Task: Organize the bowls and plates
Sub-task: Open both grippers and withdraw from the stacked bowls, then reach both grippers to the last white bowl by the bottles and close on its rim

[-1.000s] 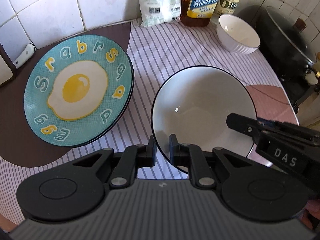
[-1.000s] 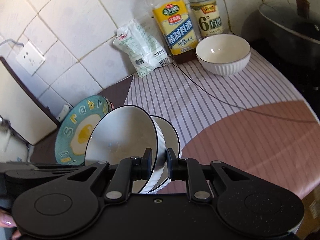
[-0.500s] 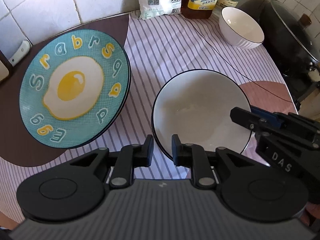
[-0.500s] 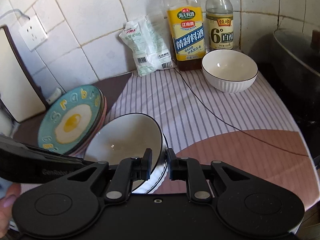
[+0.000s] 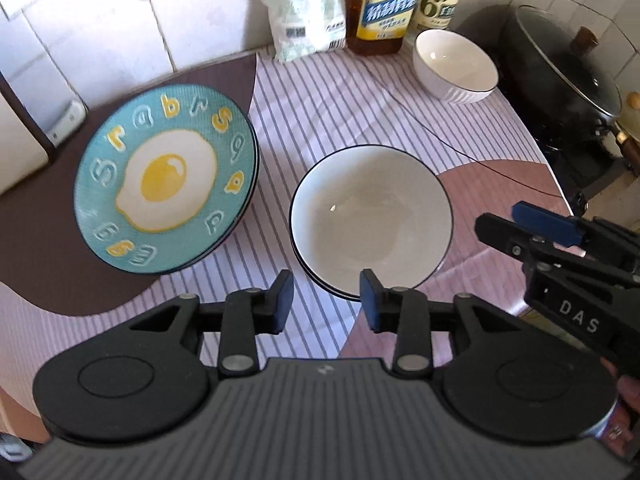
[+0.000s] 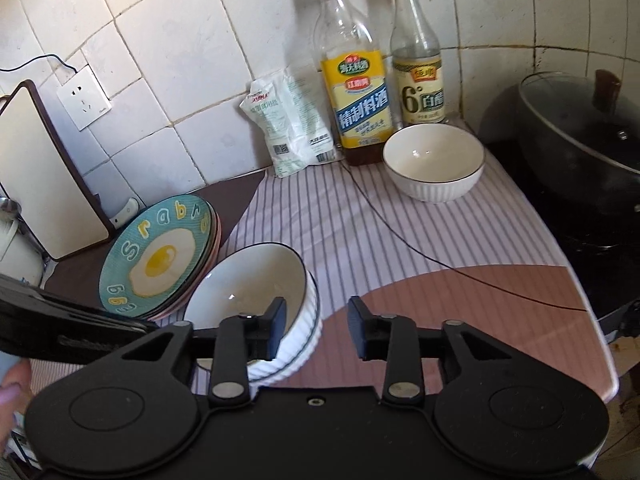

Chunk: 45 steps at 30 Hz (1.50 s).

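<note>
Two white bowls with dark rims sit nested as one stack (image 5: 372, 224) (image 6: 248, 292) on the striped cloth. Just short of the stack's near rim, my left gripper (image 5: 325, 304) has its jaws opening, and neither pad touches the rim. My right gripper (image 6: 318, 330) (image 5: 520, 228) is to the right of the stack, its jaws opening too, with only cloth showing between them. Left of the bowls lies a stack of plates topped by a teal fried-egg plate (image 5: 166, 178) (image 6: 160, 260). A third white bowl (image 5: 456, 66) (image 6: 434, 164) stands alone at the back.
Two bottles (image 6: 360, 92) and a white bag (image 6: 292, 132) line the tiled wall. A black pan with a glass lid (image 6: 580, 136) fills the right. A cutting board (image 6: 44, 184) leans at the left. A thin black cable (image 6: 400, 236) crosses the cloth.
Both grippers were shut on the upper bowl's rim while it hung tilted. They have let go, opened and drawn back, and the bowl now rests level inside the lower one.
</note>
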{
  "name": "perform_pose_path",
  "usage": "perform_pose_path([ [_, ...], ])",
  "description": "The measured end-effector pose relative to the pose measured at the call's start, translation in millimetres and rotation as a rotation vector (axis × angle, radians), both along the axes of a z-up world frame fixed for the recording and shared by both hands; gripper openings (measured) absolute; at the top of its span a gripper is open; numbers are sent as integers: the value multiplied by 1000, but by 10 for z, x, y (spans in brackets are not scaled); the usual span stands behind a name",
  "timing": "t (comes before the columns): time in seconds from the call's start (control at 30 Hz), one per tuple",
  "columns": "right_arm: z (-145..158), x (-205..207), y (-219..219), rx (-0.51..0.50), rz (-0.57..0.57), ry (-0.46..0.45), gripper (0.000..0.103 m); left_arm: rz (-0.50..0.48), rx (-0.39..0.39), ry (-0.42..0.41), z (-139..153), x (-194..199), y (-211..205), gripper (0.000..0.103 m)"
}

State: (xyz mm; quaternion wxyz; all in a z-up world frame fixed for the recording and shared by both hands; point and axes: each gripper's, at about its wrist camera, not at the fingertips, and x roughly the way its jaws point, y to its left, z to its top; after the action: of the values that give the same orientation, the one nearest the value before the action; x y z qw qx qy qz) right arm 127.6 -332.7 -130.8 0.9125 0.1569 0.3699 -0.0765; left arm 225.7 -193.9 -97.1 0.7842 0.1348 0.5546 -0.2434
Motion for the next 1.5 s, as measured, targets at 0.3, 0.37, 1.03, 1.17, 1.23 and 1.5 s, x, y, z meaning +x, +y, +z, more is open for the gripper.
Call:
perform_pose_path([
  [0.3, 245, -348, -115, -60, 3, 7, 55, -56, 24, -125, 431, -207, -26, 47],
  [0.37, 313, -421, -159, -59, 7, 1, 59, -73, 24, -152, 516, -225, -45, 49],
  [1.03, 680, -423, -549, -256, 110, -164, 93, -223, -21, -305, 754, 150, -884, 79],
  [1.17, 442, -228, -701, -246, 136, -157, 93, -237, -17, -325, 591, 395, -1096, 81],
  [1.23, 282, -115, -808, -219, 142, -171, 93, -265, -36, -331, 498, 489, -1200, 83],
  [1.5, -294, 412, -1120, -163, 143, -133, 94, -309, -89, -270, 30, 855, -1718, 84],
])
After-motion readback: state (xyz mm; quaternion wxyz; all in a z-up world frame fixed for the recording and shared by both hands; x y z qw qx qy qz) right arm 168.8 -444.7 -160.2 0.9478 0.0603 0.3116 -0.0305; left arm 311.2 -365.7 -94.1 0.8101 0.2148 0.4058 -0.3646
